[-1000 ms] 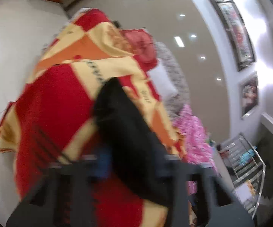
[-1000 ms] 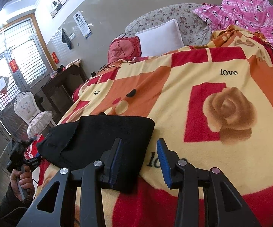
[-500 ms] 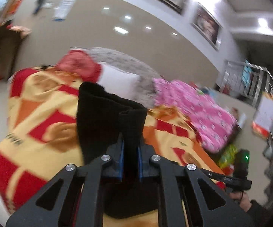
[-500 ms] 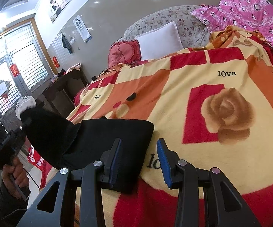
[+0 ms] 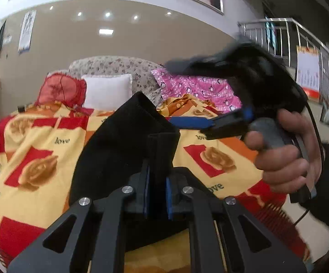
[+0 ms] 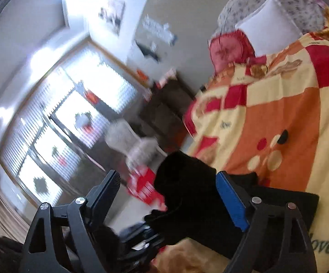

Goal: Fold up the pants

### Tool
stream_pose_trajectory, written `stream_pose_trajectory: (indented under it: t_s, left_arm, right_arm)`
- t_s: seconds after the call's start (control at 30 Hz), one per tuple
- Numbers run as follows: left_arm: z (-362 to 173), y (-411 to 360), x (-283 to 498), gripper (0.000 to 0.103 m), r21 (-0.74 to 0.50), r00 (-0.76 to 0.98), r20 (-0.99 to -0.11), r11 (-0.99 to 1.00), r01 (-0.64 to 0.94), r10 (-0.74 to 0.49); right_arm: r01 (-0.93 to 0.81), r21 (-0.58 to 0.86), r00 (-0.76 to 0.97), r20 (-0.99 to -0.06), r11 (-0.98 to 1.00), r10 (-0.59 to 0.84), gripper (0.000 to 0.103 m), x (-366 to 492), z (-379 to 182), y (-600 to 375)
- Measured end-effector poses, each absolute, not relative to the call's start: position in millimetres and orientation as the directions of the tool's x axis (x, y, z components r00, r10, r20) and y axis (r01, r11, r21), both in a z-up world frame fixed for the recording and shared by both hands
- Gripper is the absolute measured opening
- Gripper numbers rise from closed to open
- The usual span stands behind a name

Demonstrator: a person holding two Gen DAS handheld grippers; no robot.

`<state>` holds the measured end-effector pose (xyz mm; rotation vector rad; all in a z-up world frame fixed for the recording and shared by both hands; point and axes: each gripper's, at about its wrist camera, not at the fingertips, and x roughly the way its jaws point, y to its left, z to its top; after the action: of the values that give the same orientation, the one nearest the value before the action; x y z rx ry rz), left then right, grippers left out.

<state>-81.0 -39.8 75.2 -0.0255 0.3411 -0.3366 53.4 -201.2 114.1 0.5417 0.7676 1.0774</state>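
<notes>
The black pants [image 5: 123, 150] lie partly folded on the patterned blanket [image 5: 34, 150] that covers the bed, with one end lifted off the surface. The left gripper [image 5: 157, 191] is clamped narrow on that lifted end: both blue pads press a thick fold of black cloth between them, and the fabric rises as a tall flap directly ahead of the fingers before falling away to the left and down onto the blanket. The long axis of the garment therefore runs from the left gripper's jaws forward and down toward the bed. The right gripper [image 6: 175, 195] is opening, its jaws standing wide. In the right wrist view a bunched mass of black cloth sits between the two fingers, but neither pad presses on it, so the right side carries nothing. In the left wrist view the person's right hand [image 5: 285, 150] holds its tool just right of the raised flap and slightly beyond it. The left gripper is the one in contact; the right is near but free. Judged from this layout, the next move depends on carrying the held end along the garment's long axis over the portion resting on the blanket, while the right gripper takes the far edge or stays clear.
</notes>
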Motion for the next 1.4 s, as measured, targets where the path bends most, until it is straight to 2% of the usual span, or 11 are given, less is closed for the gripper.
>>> stream_pose_trajectory:
  t_s: [0.07,0.2,0.23,0.27,0.3,0.33,0.7,0.97,1.1,1.2,1.4]
  left_arm:
    - [74.7,-48.9,-84.4,0.008,-0.030,0.892,-0.322,0.945,0.325,-0.317]
    - [70.6,-67.7,-84.1,0.009,0.050,0.894,-0.335,0.942,0.332,-0.297]
    - [70.0,-71.4,-83.7,0.009,0.067,0.895,-0.339,0.941,0.331,-0.291]
    - [69.3,-75.5,-83.6,0.009,0.083,0.895,-0.343,0.940,0.330,-0.285]
    - [69.0,-78.6,-83.6,0.009,0.096,0.897,-0.344,0.940,0.329,-0.279]
    - [69.6,-82.3,-83.7,0.009,0.101,0.895,-0.346,0.937,0.334,-0.282]
    - [58.9,-132.8,-74.4,0.009,0.121,0.841,-0.415,0.896,0.428,-0.346]
    - [25.2,-156.7,-59.9,0.014,0.097,0.764,-0.539,0.874,0.476,-0.356]
    - [47.3,-122.6,-84.7,0.019,-0.042,0.746,-0.466,0.854,0.519,-0.476]
    - [64.4,-73.8,-92.5,0.019,-0.128,0.798,-0.401,0.890,0.437,-0.449]
    - [41.2,-12.7,-65.3,0.018,-0.302,0.736,-0.522,0.901,0.312,-0.430]
  right_arm:
    - [-0.560,0.695,0.264,-0.366,0.450,0.893,0.087,58.4,108.4,-191.2]
    - [-0.563,0.663,0.248,-0.435,0.494,0.866,0.089,56.4,104.0,-180.5]
    - [-0.568,0.645,0.255,-0.452,0.511,0.855,0.082,55.8,105.9,-180.3]
    - [-0.572,0.619,0.271,-0.477,0.538,0.836,0.069,56.6,107.1,-181.9]
    - [-0.569,0.606,0.278,-0.495,0.556,0.823,0.022,57.2,105.5,-183.2]
    - [-0.546,0.610,0.265,-0.524,0.574,0.810,0.009,61.3,101.9,-188.1]
    - [-0.404,0.742,0.263,-0.466,0.535,0.845,0.008,77.5,50.5,-269.5]
    - [-0.320,0.732,0.256,-0.544,0.601,0.799,0.007,103.3,-11.2,-286.6]
    - [-0.333,0.741,0.280,-0.512,0.582,0.812,0.007,101.6,-18.9,-290.3]
    - [-0.330,0.750,0.295,-0.495,0.573,0.817,0.007,98.7,-22.5,-292.3]
    - [-0.365,0.659,0.335,-0.566,0.658,0.753,0.007,91.6,-8.9,-278.4]
